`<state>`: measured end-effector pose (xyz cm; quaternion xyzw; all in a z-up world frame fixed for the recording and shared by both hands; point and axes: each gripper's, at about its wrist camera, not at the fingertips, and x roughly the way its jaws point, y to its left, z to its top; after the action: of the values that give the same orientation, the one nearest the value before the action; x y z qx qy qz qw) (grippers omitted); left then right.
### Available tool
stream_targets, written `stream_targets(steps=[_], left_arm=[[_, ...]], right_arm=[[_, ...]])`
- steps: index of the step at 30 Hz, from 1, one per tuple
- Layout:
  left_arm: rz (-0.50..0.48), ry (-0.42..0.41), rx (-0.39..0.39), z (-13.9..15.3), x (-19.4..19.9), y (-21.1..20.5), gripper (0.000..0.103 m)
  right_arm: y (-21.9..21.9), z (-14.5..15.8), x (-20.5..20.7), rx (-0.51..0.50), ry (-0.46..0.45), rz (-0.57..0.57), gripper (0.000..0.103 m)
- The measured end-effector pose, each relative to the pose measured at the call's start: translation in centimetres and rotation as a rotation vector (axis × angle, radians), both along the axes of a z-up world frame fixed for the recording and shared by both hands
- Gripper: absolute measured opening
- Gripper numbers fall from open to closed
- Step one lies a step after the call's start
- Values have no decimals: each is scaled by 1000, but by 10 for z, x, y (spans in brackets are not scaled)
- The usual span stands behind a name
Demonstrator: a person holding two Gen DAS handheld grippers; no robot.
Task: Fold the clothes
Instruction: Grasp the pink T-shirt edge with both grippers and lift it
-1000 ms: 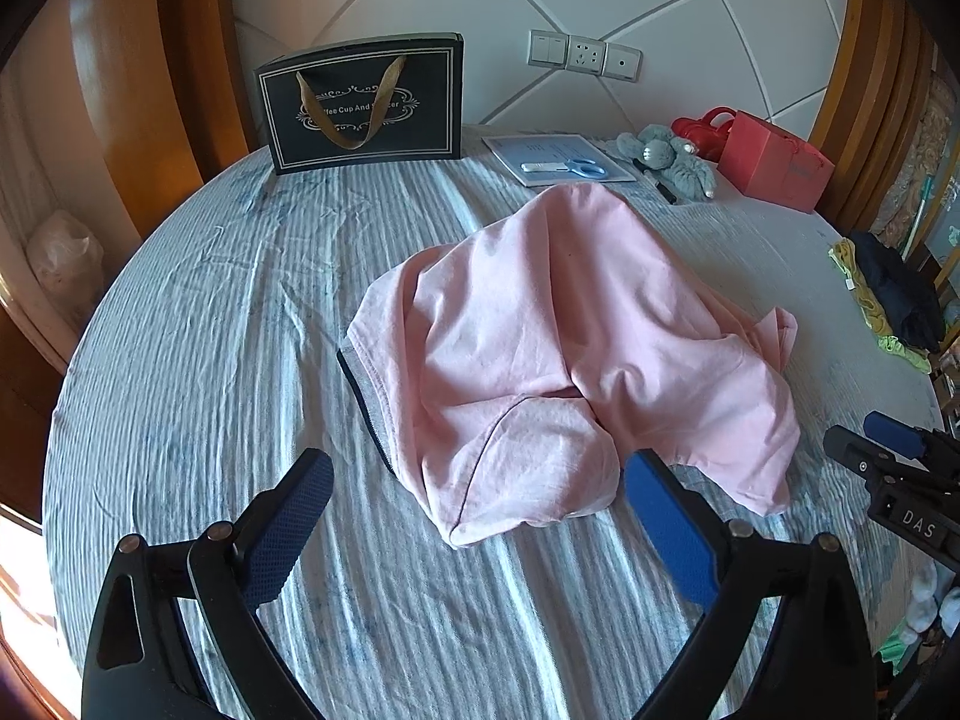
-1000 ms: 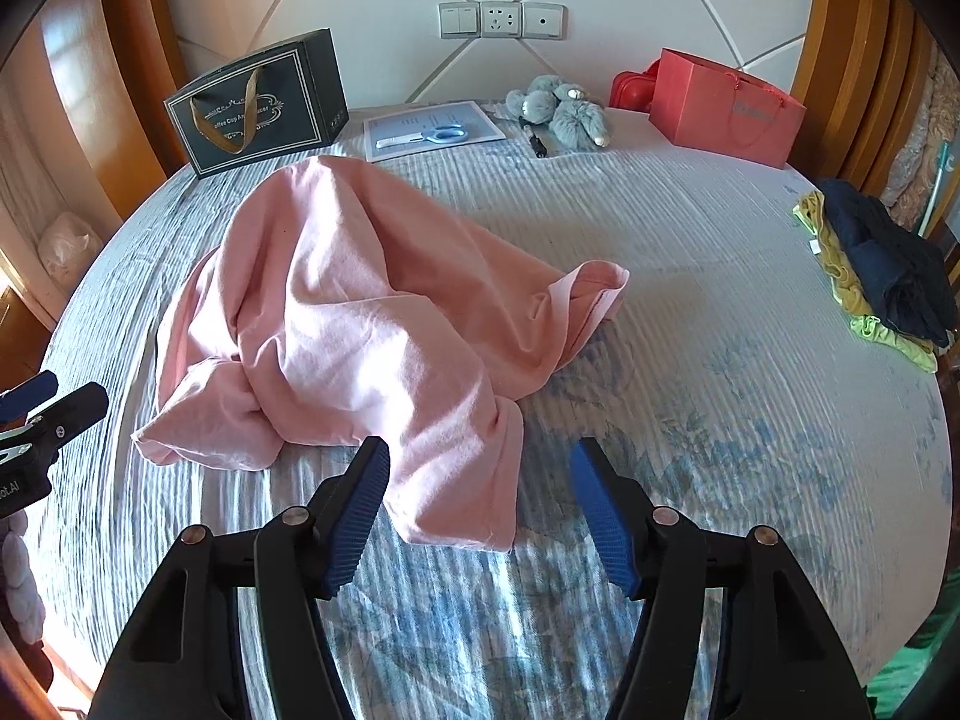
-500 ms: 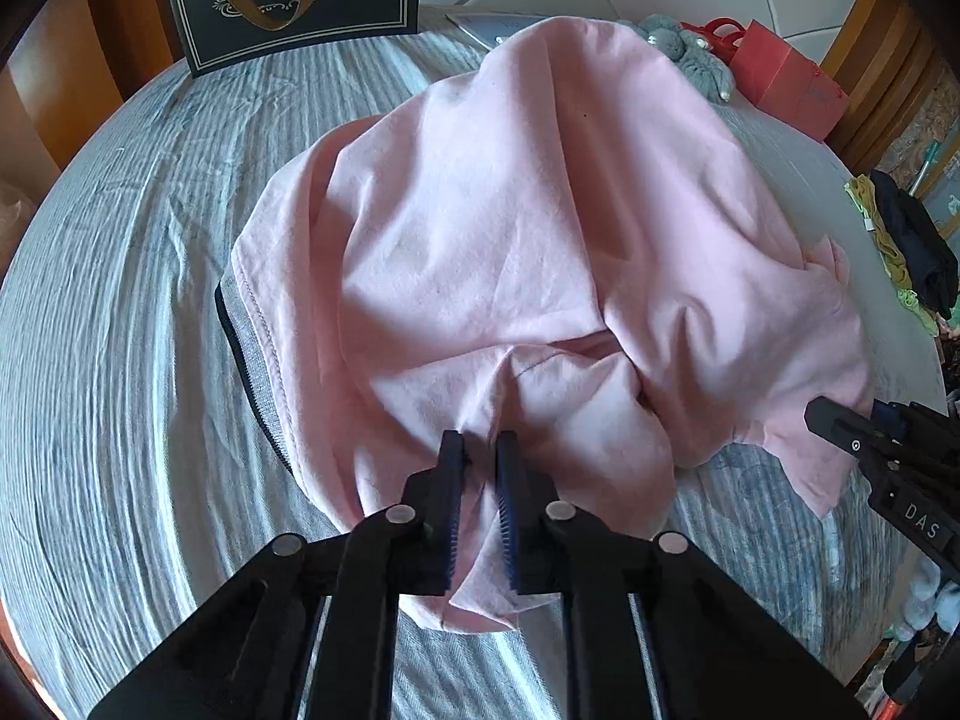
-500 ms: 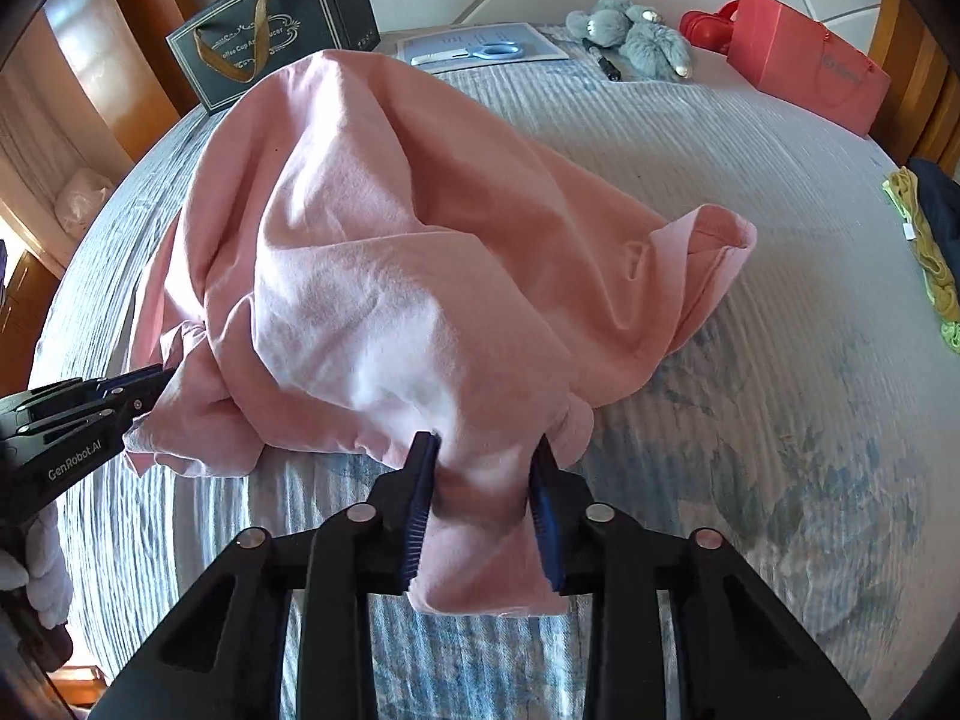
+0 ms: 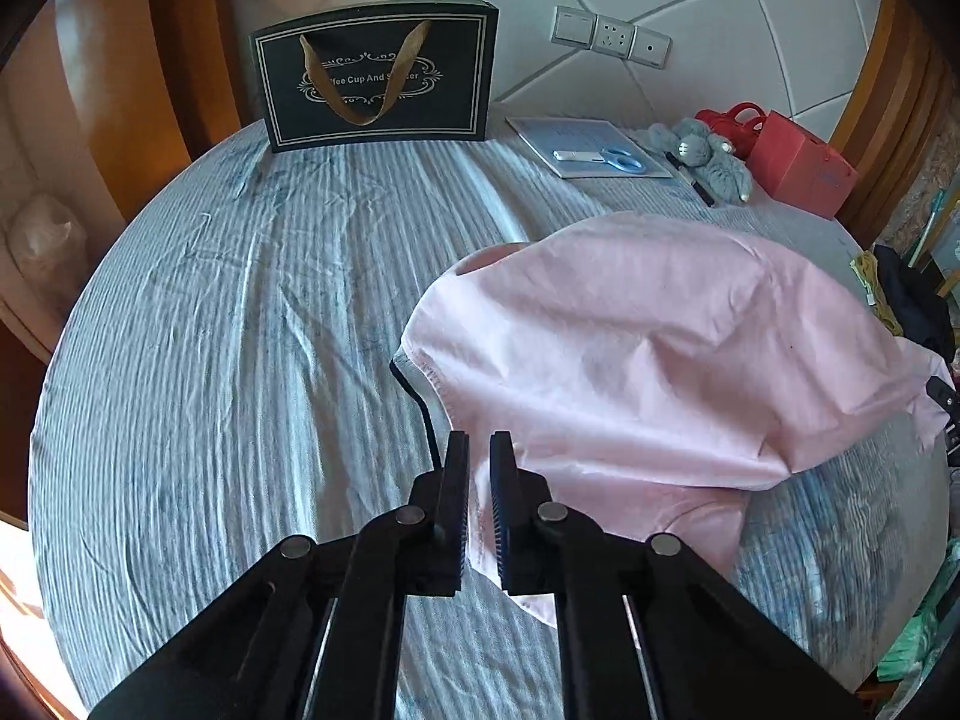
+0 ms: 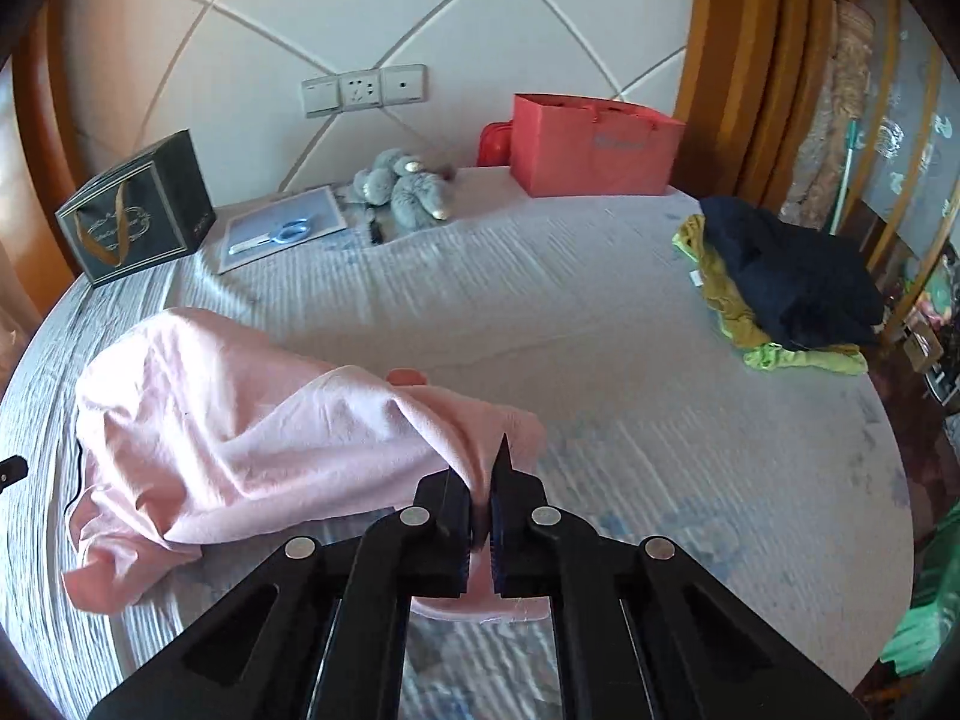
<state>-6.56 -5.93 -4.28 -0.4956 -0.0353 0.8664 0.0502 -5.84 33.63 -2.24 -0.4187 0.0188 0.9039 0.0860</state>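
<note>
left gripper [image 5: 478, 468] clamped on near edge of pink T-shirt [image 5: 648, 360] | right gripper [image 6: 480, 492] pinched tight on a bunched fold of the same shirt [image 6: 240, 438] | shirt draped between them over striped bedspread [image 5: 210, 360]; black gift bag [image 5: 375, 75] far left; clothes pile [image 6: 780, 282] far right

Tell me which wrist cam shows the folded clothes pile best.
Right wrist. The folded clothes pile sits fully in frame on the bed's far right side, with a dark navy piece on top of yellow-green ones. The left wrist view only catches a sliver of it at the right edge, partly hidden behind the pink shirt.
</note>
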Motion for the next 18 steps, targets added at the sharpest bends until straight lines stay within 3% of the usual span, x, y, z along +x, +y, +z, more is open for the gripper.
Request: stream_targets(steps=[1,2,4,6,16,18], left_arm=[[-20,-12,23,-1,1,4,20],[-44,-18,41,-2,5,9,40],[-95,-22,71,-5,14,22,56],[-125,-43,82,-10,23,35,57],[-119,-160,26,-51,43,51,58],[-93,-173,37,-57,44,48,58]], right_arm=[[9,-3,0,-15,-22,-13,4],[18,-5,3,-43,-34,-29,6],[29,-9,7,-85,-54,-53,17],[29,-15,13,-87,-81,-46,51],[29,-43,40,-81,-147,29,55],[31,-50,42,-84,-162,32,63]])
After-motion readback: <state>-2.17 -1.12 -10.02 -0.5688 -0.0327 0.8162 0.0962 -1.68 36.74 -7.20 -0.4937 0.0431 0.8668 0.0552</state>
